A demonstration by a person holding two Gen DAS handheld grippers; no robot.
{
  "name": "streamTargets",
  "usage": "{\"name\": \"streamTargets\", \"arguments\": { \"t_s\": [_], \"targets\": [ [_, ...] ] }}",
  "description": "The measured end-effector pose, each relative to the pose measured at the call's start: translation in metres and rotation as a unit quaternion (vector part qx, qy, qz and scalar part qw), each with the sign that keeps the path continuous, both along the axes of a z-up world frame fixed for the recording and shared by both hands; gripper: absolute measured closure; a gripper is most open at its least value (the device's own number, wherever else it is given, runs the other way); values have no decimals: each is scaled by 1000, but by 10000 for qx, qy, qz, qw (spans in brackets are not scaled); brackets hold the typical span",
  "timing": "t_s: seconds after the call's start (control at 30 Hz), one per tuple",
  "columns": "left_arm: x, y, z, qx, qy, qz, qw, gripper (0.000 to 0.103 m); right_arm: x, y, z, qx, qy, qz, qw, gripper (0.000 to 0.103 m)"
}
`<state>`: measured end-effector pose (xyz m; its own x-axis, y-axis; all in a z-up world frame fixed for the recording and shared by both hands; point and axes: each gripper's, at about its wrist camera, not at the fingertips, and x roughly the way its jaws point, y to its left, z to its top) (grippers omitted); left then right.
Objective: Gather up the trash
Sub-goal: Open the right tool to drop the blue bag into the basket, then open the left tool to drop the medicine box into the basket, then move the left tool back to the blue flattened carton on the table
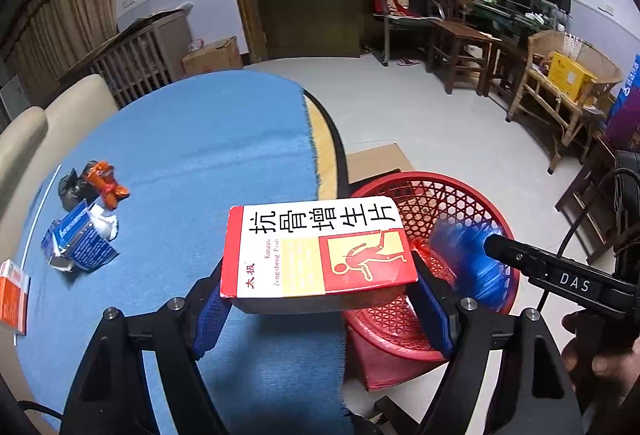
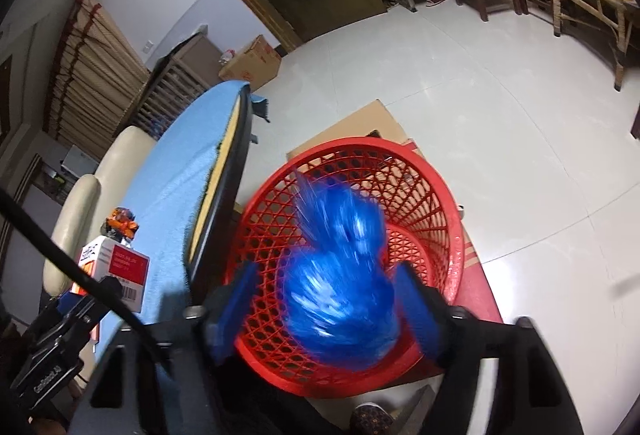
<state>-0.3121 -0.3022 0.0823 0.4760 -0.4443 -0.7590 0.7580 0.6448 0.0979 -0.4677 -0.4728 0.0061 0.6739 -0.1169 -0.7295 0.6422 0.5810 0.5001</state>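
Disposal step: the right gripper (image 2: pixel 326 309), fingers spread, has a blurred blue wrapper (image 2: pixel 340 275) between them over the red basket (image 2: pixel 452 235), while the left gripper (image 1: pixel 320 295), clamping the medicine box (image 1: pixel 318 251) beside the rim, likely drops next

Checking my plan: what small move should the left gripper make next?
Probably carry the box rightward until it hangs over the red basket, then open. The left gripper grips it mostly above the blue cloth, only partly over the rim.
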Motion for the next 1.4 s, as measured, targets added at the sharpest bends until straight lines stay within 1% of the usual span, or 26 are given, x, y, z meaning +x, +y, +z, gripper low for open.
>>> {"name": "streamTargets", "arguments": {
  "t_s": [0.13, 0.27, 0.4, 0.5, 0.6, 0.73, 0.93, 1.1, 1.23, 1.37, 1.4],
  "targets": [
    [-1, -9, -4, 4, 80, -106, 9999, 21, -5, -4, 2, -54, -26, -103, 9999, 22],
    [-5, -22, -6, 30, 111, -255, 9996, 21, -15, -13, 9, -154, -121, -376, 9991, 22],
    [-9, -40, -10, -1, 335, -482, 9983, 21, -29, -22, 15, -217, -195, -657, 9974, 22],
    [-6, -55, -17, 163, 470, -583, 9971, 21, -37, -28, 18, -248, -212, -771, 9965, 22],
    [-3, -58, -20, 256, 485, -605, 9967, 21, -39, -30, 21, -272, -205, -804, 9962, 22],
    [7, -45, -13, 82, 567, -519, 9970, 21, -37, -30, 24, -295, -181, -789, 9963, 22],
    [34, -5, -6, -205, 635, -29, 9978, 21, -24, -21, 29, -348, -171, -608, 9974, 22],
    [57, 43, -12, -294, 694, 541, 9957, 21, -9, -7, 33, -425, -157, -382, 9982, 22],
    [80, 86, -19, -405, 793, 1066, 9903, 21, 6, 8, 33, -448, -87, -172, 9988, 22],
    [105, 128, -23, -603, 899, 1611, 9810, 21, 28, 29, 35, -528, -19, 146, 9985, 22],
    [113, 138, -23, -657, 866, 1746, 9786, 21, 34, 36, 36, -555, -1, 243, 9982, 22]
  ]
}}
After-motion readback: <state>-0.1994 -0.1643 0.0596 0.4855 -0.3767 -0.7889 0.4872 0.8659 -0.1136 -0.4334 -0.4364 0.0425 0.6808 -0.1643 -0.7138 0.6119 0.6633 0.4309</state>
